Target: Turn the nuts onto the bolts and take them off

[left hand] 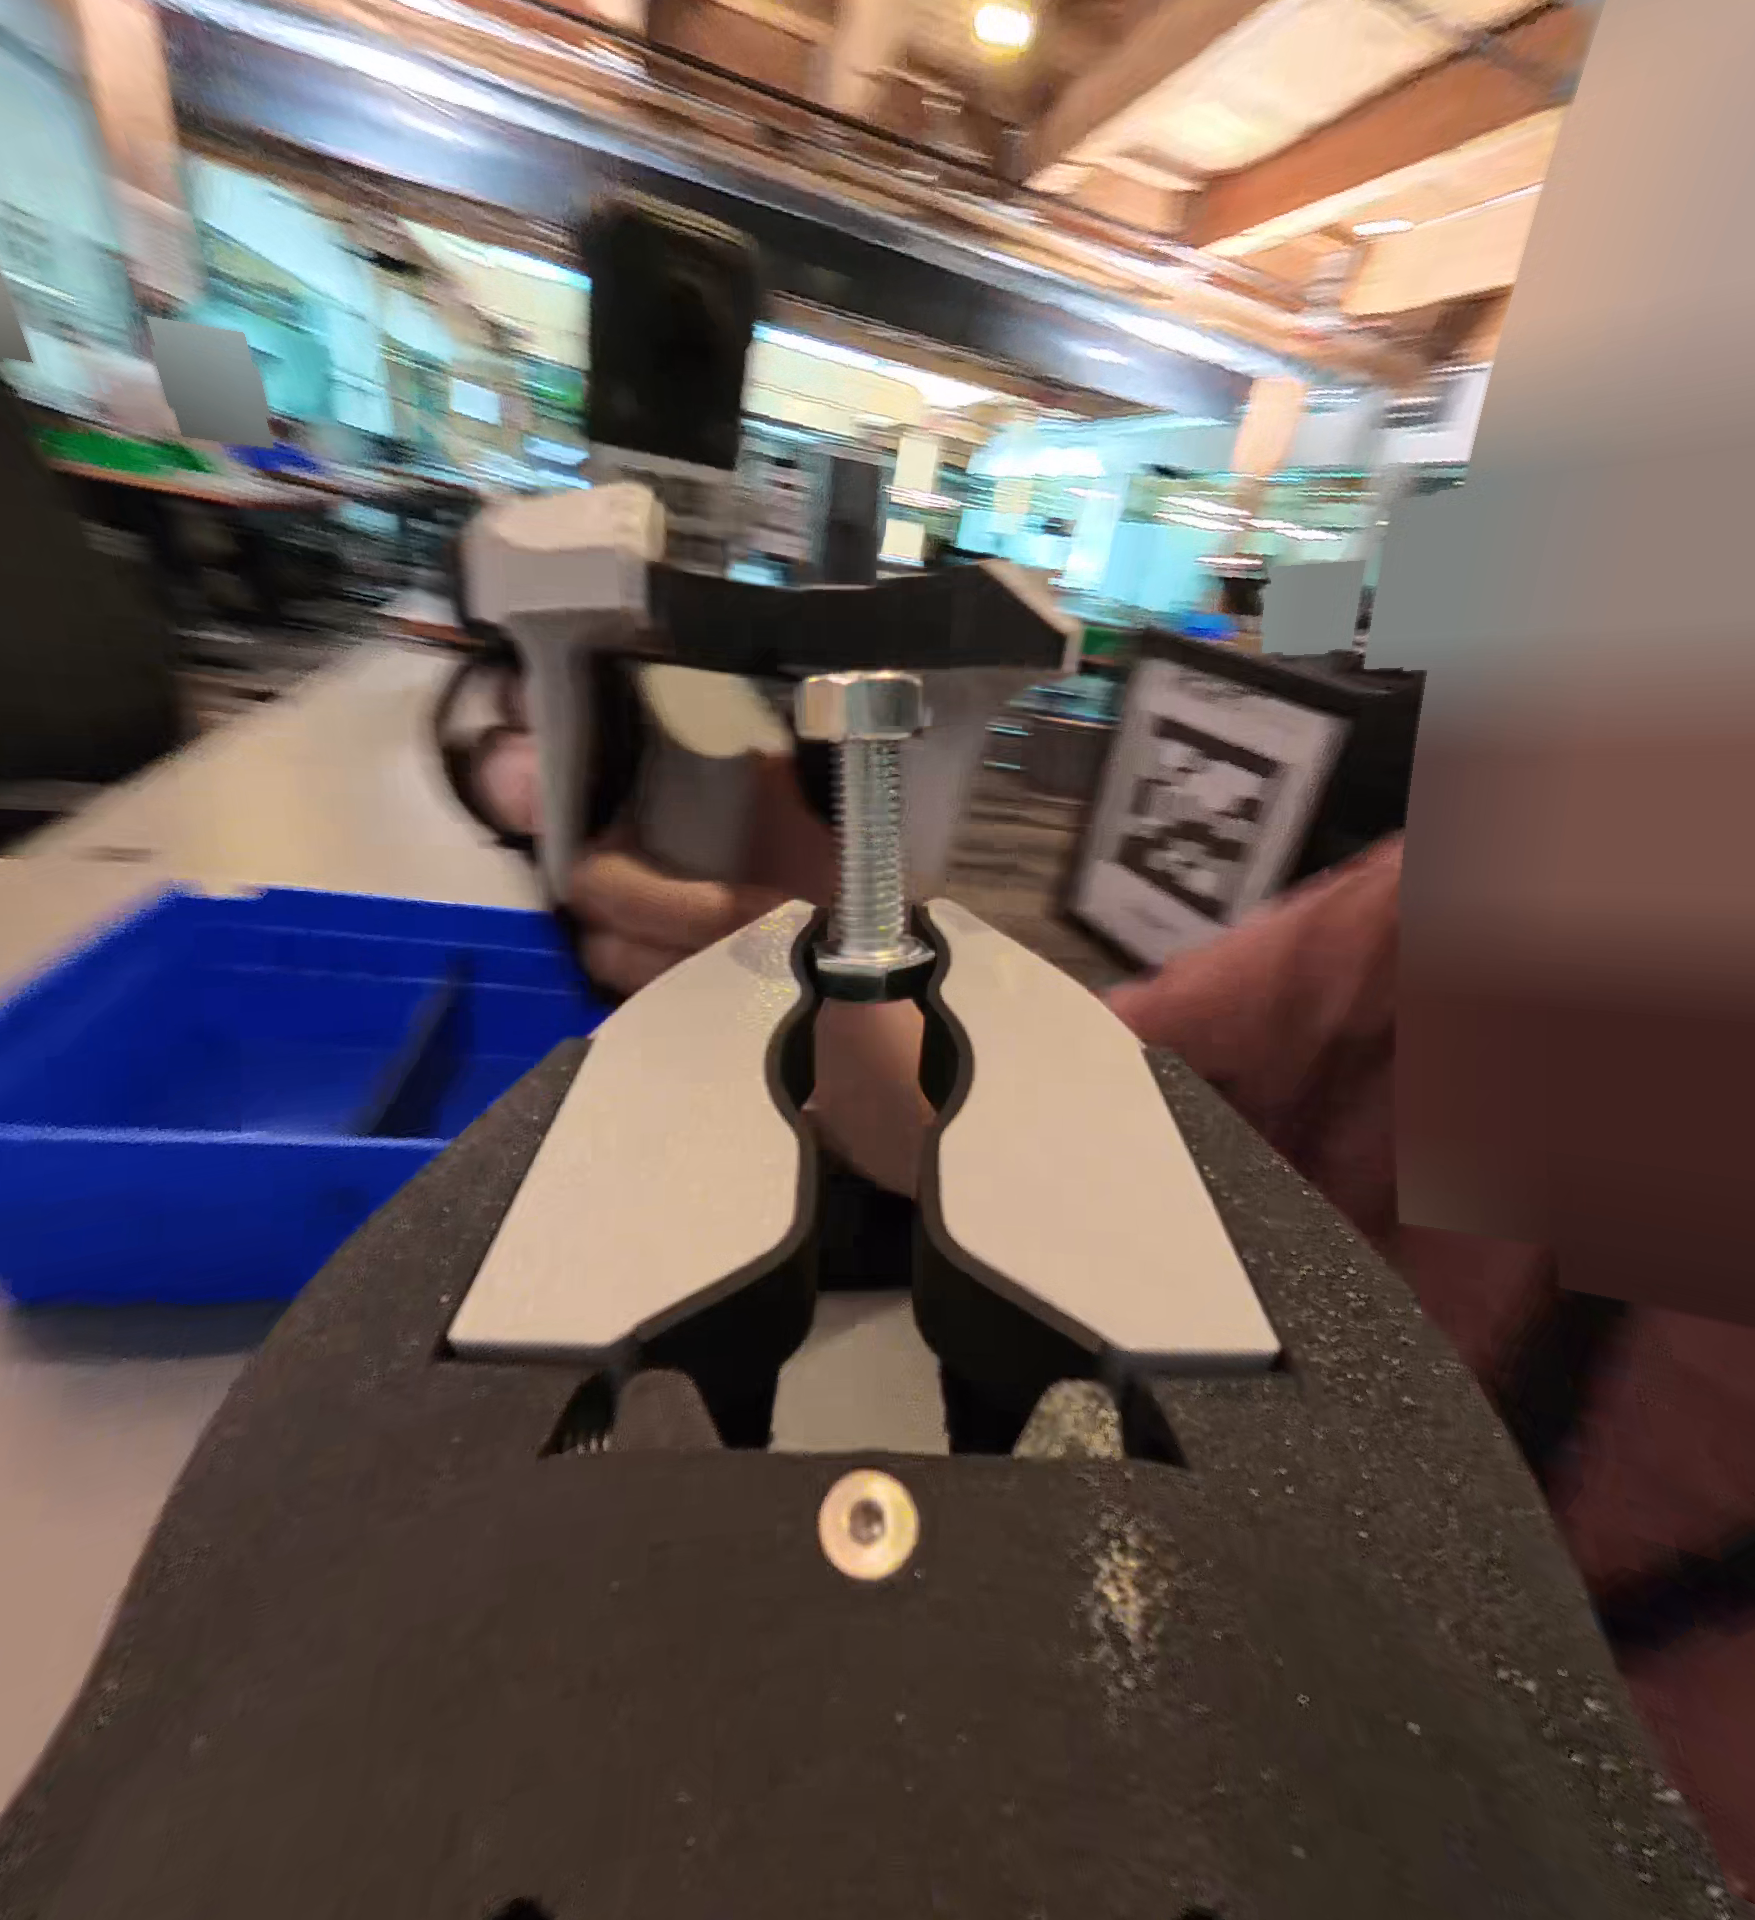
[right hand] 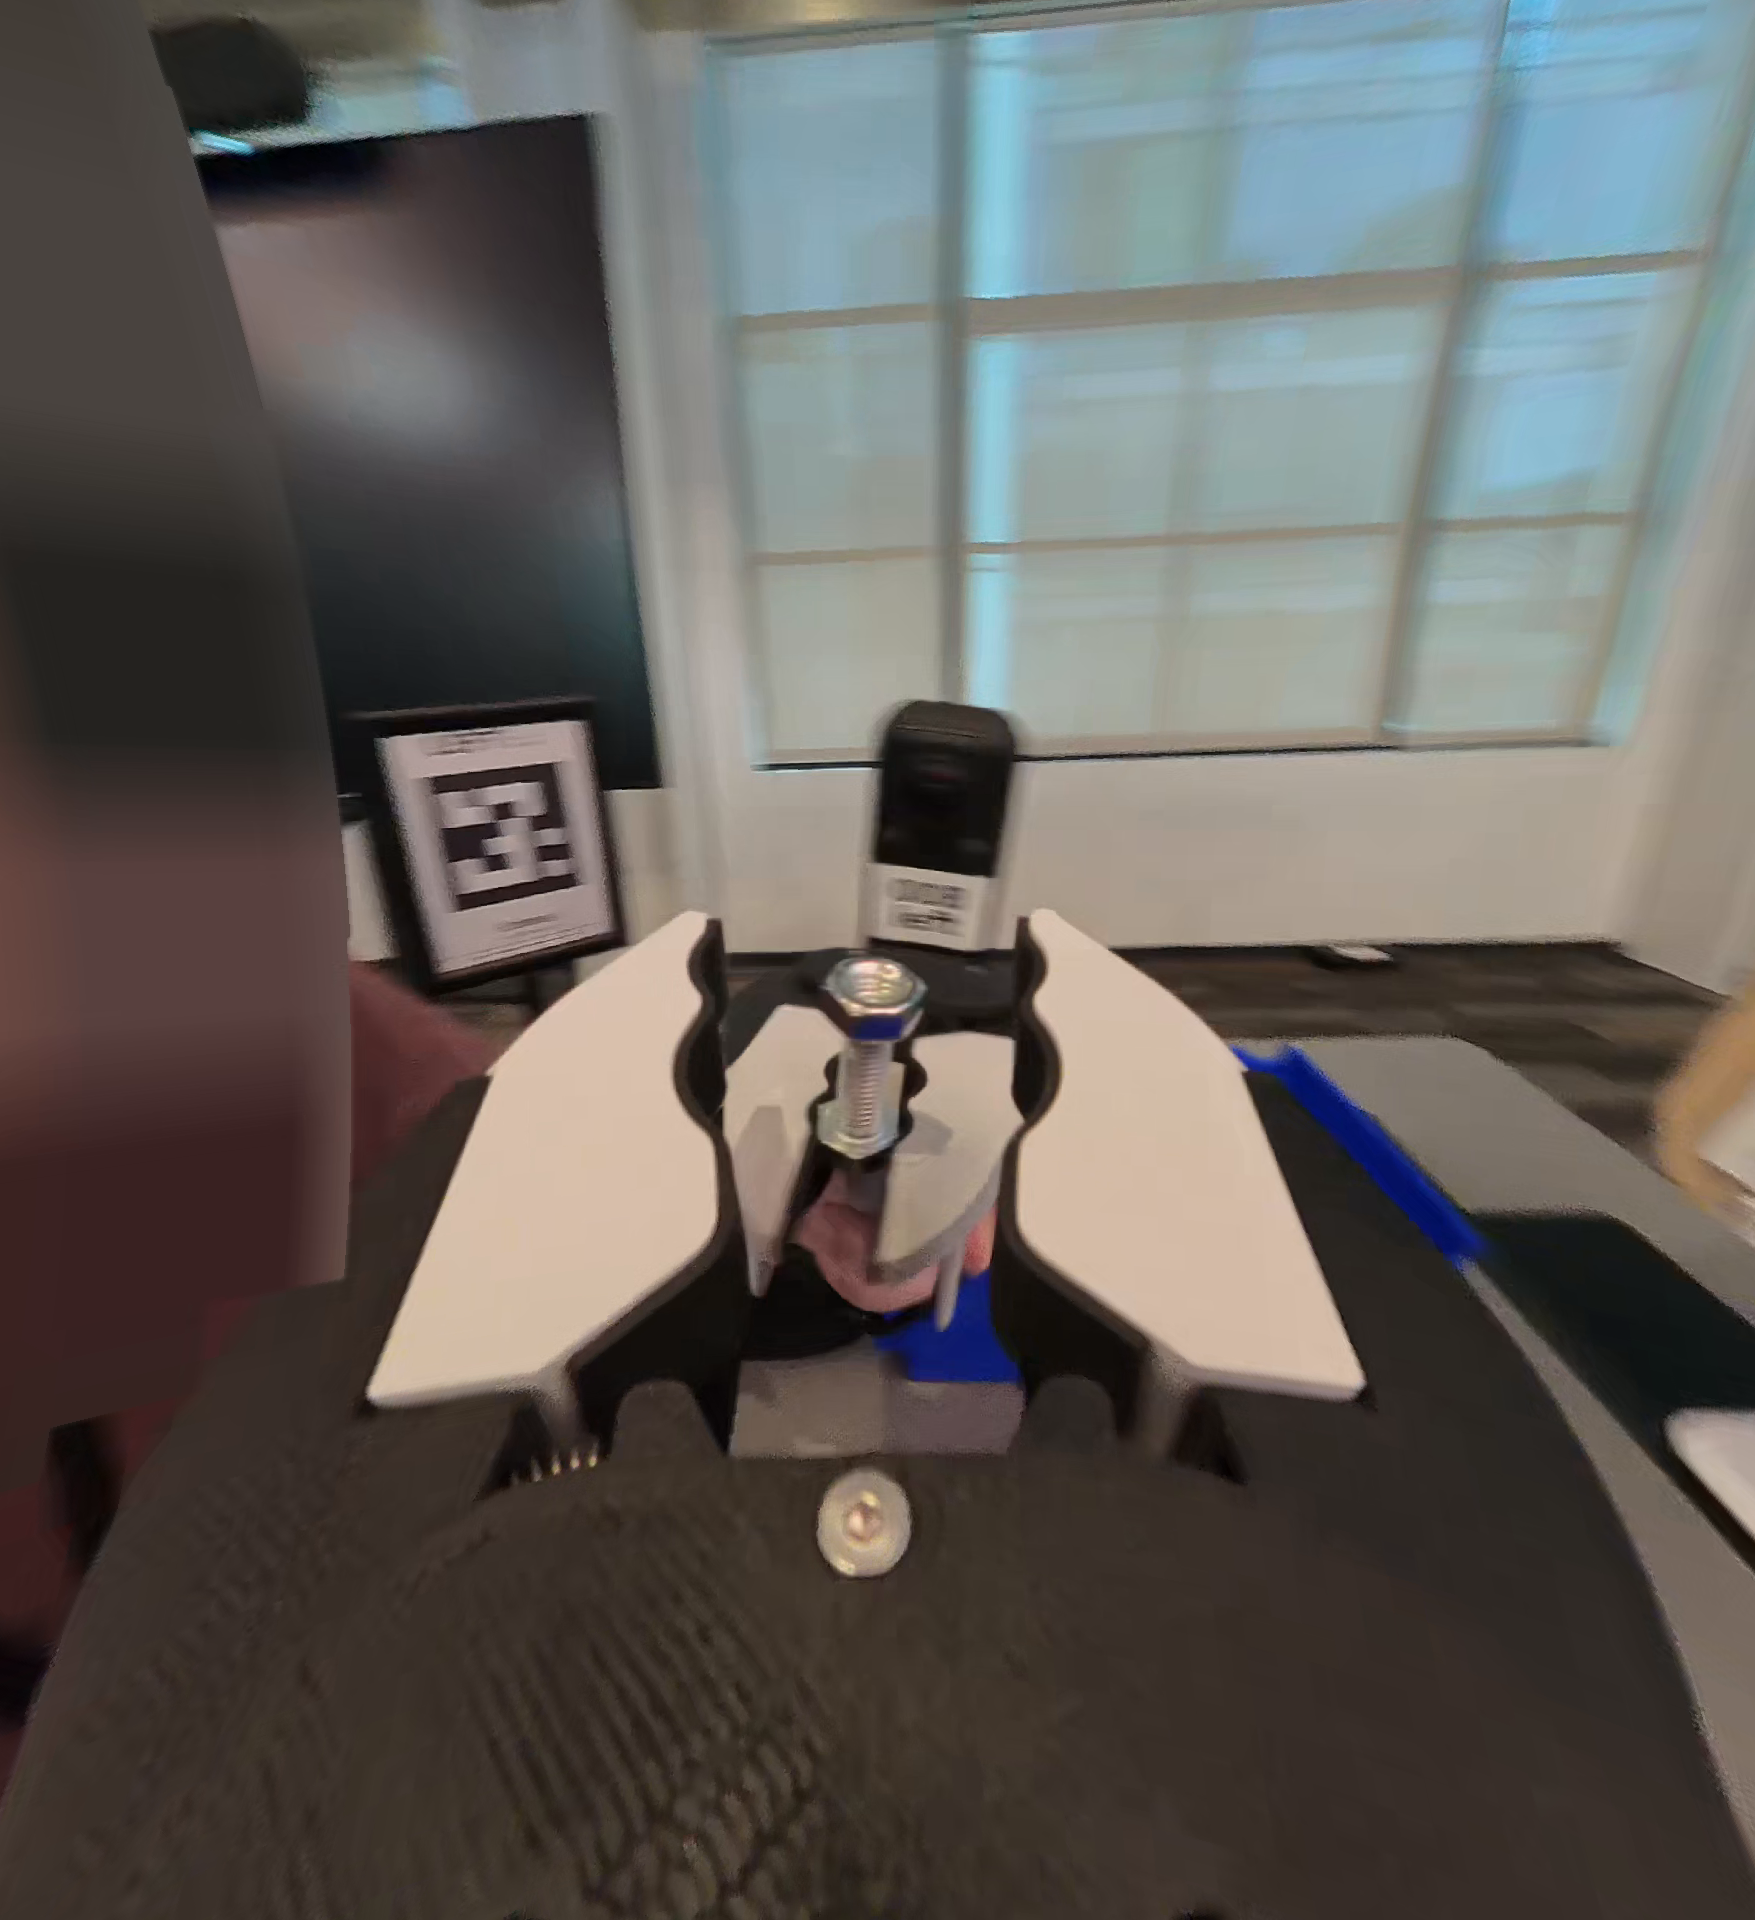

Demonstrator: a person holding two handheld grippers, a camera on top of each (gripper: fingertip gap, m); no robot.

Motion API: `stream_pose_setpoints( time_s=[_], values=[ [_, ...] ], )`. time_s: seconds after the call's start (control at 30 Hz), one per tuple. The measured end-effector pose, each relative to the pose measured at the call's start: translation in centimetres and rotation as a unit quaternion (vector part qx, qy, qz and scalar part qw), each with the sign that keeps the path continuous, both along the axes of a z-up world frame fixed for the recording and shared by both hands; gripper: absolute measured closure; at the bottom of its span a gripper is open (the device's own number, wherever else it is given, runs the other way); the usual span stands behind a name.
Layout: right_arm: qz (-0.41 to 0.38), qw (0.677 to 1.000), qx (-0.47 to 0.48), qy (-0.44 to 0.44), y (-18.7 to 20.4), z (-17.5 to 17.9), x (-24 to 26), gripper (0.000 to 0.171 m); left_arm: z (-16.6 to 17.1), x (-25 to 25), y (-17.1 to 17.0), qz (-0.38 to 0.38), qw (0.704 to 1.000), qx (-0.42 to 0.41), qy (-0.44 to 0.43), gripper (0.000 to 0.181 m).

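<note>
A silver bolt (left hand: 862, 821) stands upright with a hex piece at each end; I cannot tell which is the head and which the nut. My left gripper (left hand: 868, 920) is shut on the bolt at the lower hex piece (left hand: 868, 961). The upper hex piece (left hand: 860, 707) is free above it. In the right wrist view my right gripper (right hand: 868, 951) is open, its white fingers (right hand: 592, 1143) on either side of the upper hex piece (right hand: 871, 997) without touching it. The left gripper (right hand: 857, 1127) shows there too, below, clamped on the bolt (right hand: 857, 1081).
A blue plastic bin (left hand: 177, 1091) sits on the grey table (left hand: 21, 1455) to the left; its edge shows in the right wrist view (right hand: 1372, 1164). A framed black-and-white marker board (right hand: 499, 842) stands on the floor behind. A person's dark red sleeve (left hand: 1268, 1018) is close on the right. The gap from one gripper's tips to the other's is roughly 6 cm.
</note>
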State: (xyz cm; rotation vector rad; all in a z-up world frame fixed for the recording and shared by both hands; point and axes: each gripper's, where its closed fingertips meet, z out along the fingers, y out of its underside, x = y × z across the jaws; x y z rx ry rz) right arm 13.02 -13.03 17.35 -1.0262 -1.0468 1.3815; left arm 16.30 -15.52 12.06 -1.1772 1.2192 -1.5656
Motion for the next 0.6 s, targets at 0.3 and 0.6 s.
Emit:
stream_pose_setpoints(
  time_s=[0.3, 0.6],
  values=[
    [-0.23, 0.972, -0.023, -0.052, 3.9, -1.9, -1.2, 0.127, -0.5, -1.3, 6.4, 0.283, 0.952, 0.118, 0.024, 0.167],
    [-0.175, 0.982, 0.004, -0.072, 2.6, -1.9, -1.3, 0.151, -0.4, -0.9, 5.5, 0.251, 0.96, 0.121, 0.024, 0.166]
  ],
)
